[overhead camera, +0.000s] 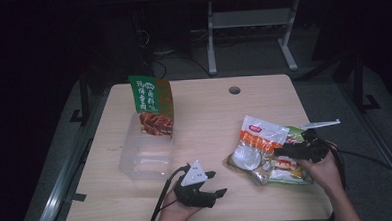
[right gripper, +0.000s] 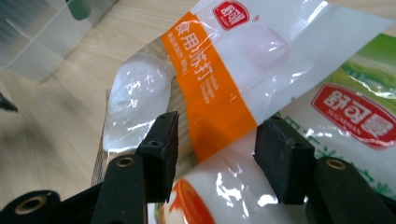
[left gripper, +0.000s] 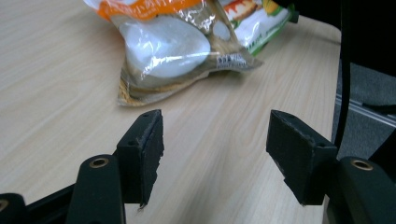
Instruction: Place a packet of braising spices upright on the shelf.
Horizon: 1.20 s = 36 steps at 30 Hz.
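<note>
Left claw (overhead camera: 213, 184) released over bare table (overhead camera: 209, 120), right claw (overhead camera: 281, 150) parted, straddling orange-banded packet (overhead camera: 258, 138), seemingly not clamped

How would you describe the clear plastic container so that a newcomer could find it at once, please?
Start at the wooden table and look to its left half. There the clear plastic container sits, open-topped, with a green-topped food packet standing upright at its far end. Unlike the pile of snack bags on the right, it is rigid and see-through.

Bare table (overhead camera: 209, 120) between tub (overhead camera: 147, 151), packets (overhead camera: 263, 150)
</note>
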Each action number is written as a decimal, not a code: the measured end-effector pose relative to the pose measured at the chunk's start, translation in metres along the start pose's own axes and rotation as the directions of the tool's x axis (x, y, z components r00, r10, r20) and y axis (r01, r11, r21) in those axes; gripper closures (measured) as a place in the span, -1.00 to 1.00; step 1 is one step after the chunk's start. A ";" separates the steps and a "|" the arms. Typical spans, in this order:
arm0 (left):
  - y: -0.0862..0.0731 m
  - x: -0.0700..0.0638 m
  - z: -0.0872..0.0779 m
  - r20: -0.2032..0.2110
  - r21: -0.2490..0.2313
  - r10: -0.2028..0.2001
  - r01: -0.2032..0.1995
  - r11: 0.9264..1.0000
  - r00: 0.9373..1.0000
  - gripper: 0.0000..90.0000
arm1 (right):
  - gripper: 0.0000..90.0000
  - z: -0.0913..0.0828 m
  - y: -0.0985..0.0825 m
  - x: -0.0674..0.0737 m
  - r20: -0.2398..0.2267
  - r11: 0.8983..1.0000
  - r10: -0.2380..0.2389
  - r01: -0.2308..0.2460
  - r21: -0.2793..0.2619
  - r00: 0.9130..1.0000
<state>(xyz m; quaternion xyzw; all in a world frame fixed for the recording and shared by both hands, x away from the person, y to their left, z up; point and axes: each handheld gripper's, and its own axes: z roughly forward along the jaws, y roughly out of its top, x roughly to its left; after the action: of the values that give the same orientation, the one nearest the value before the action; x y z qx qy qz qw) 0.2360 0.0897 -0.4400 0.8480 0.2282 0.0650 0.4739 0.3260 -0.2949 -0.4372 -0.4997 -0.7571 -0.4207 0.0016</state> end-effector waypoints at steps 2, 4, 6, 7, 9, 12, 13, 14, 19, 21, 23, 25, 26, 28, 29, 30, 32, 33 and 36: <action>-0.002 0.000 0.000 0.001 0.003 -0.001 0.001 1.000 1.000 -0.20 | 0.18 0.003 0.003 0.000 0.000 1.000 0.006 -0.006 0.002 1.000; -0.002 0.001 0.000 0.003 0.003 0.002 -0.002 1.000 1.000 -0.21 | 0.25 0.007 0.006 0.000 0.003 1.000 0.009 -0.009 0.010 1.000; -0.001 0.001 -0.001 0.009 -0.007 -0.006 0.006 1.000 1.000 -0.21 | 0.37 0.009 0.010 0.000 0.001 0.999 0.031 -0.031 0.019 1.000; -0.001 0.001 -0.001 0.011 -0.007 -0.006 0.006 1.000 1.000 -0.21 | 0.42 0.010 0.012 -0.001 -0.006 0.999 0.036 -0.035 0.019 0.999; -0.001 0.002 -0.001 0.012 -0.006 -0.007 0.007 1.000 1.000 -0.22 | 0.52 0.013 0.015 -0.002 -0.014 0.998 0.057 -0.057 0.023 0.998; -0.001 0.002 -0.001 0.011 -0.008 -0.008 0.009 1.000 1.000 -0.22 | 0.78 0.015 0.019 0.000 -0.034 0.997 0.069 -0.068 0.024 0.997; -0.001 0.002 -0.001 0.011 -0.010 -0.010 0.011 1.000 1.000 -0.22 | 0.87 0.016 0.020 0.001 -0.033 0.998 0.056 -0.055 0.030 0.998; -0.001 0.002 -0.001 0.011 -0.013 -0.013 0.013 1.000 1.000 -0.22 | 0.96 0.017 0.021 0.006 -0.028 0.999 0.038 -0.037 0.035 0.999; 0.001 0.005 -0.002 0.013 -0.028 -0.039 0.040 0.999 0.999 -0.24 | 0.99 0.014 0.026 0.022 -0.028 0.999 -0.037 0.038 0.026 0.999; 0.005 0.004 0.000 0.019 -0.026 -0.040 0.041 0.999 0.999 -0.22 | 0.99 0.011 0.028 0.031 -0.035 0.997 -0.074 0.075 0.017 0.997; 0.008 0.004 0.003 0.018 -0.020 -0.026 0.026 0.999 1.000 -0.22 | 0.99 0.006 0.029 0.041 -0.046 0.994 -0.111 0.112 0.011 0.993; 0.010 0.005 0.007 0.015 -0.018 -0.028 0.028 0.999 1.000 -0.22 | 1.00 0.001 0.029 0.048 -0.055 0.989 -0.147 0.147 0.003 0.988; 0.011 0.007 0.009 0.012 -0.015 -0.033 0.033 0.999 0.999 -0.22 | 1.00 -0.001 0.030 0.052 -0.059 0.986 -0.166 0.166 -0.003 0.984; 0.013 0.011 0.013 0.012 -0.015 -0.049 0.049 0.999 0.999 -0.23 | 1.00 -0.005 0.030 0.059 -0.074 0.981 -0.194 0.193 -0.015 0.978; 0.014 0.014 0.016 0.009 -0.018 -0.056 0.056 0.998 0.998 -0.23 | 1.00 -0.008 0.030 0.063 -0.088 0.978 -0.210 0.209 -0.024 0.974; 0.015 0.016 0.018 0.002 -0.020 -0.060 0.060 0.998 0.998 -0.23 | 1.00 -0.010 0.030 0.068 -0.102 0.970 -0.242 0.240 -0.032 0.965; 0.017 0.020 0.022 -0.009 -0.032 -0.073 0.073 0.997 0.997 -0.27 | 1.00 -0.014 0.029 0.076 -0.118 0.958 -0.288 0.286 -0.039 0.950; 0.019 0.023 0.025 -0.013 -0.041 -0.092 0.091 0.995 0.996 -0.30 | 1.00 -0.014 0.028 0.078 -0.121 0.953 -0.304 0.301 -0.041 0.945; 0.024 0.030 0.032 -0.014 -0.064 -0.129 0.128 0.990 0.991 -0.36 | 0.99 -0.017 0.024 0.083 -0.138 0.936 -0.351 0.350 -0.032 0.926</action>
<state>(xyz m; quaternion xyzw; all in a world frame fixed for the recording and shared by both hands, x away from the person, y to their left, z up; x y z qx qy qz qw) 0.2808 0.0679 -0.4406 0.8156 0.2845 0.0490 0.5015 0.2957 -0.2389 -0.3758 -0.3254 -0.8306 -0.4513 -0.0213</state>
